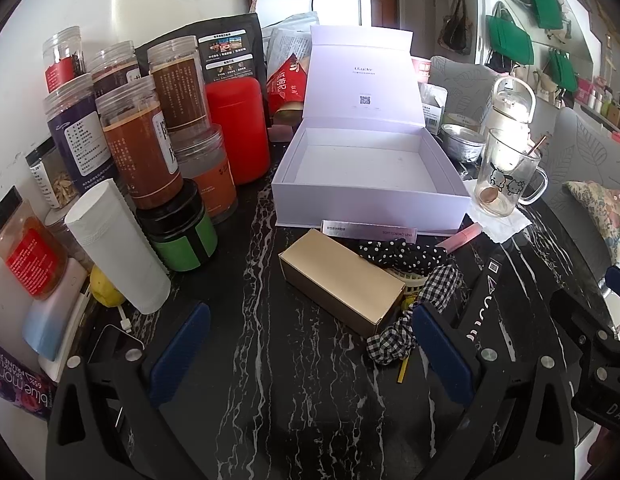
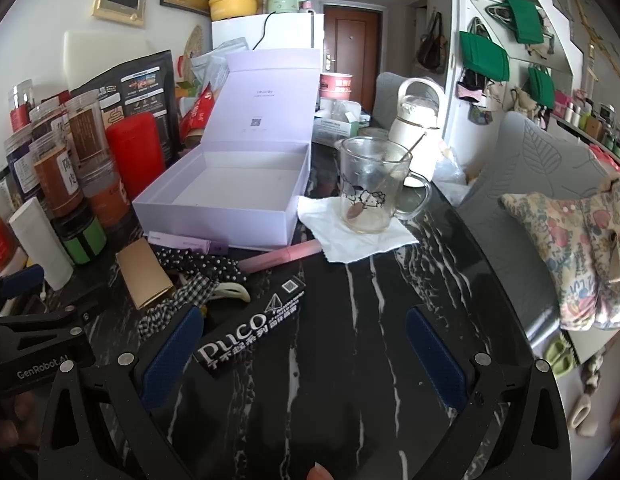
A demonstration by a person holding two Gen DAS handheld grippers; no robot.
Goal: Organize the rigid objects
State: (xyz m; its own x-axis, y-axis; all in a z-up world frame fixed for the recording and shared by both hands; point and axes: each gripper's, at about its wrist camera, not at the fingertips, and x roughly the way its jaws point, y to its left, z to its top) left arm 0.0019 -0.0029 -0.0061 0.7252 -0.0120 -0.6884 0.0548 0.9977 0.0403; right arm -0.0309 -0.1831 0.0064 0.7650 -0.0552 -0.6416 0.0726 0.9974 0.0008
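Left gripper (image 1: 310,356): your jaws are standing spread, holding nothing, hovering over bare tabletop (image 1: 246,400) near the gold box (image 1: 341,280).
Right gripper (image 2: 306,356): your jaws are gaping wide and empty; the black carton (image 2: 250,324) is lying just inside the left pad.
Progress: nothing is sitting in the lavender box (image 1: 369,164) yet; gold box, black carton and pink tube (image 2: 280,260) are all waiting outside it.
Room: jars (image 1: 138,148) are crowding the left; the glass mug (image 2: 369,184) is standing right of the box.
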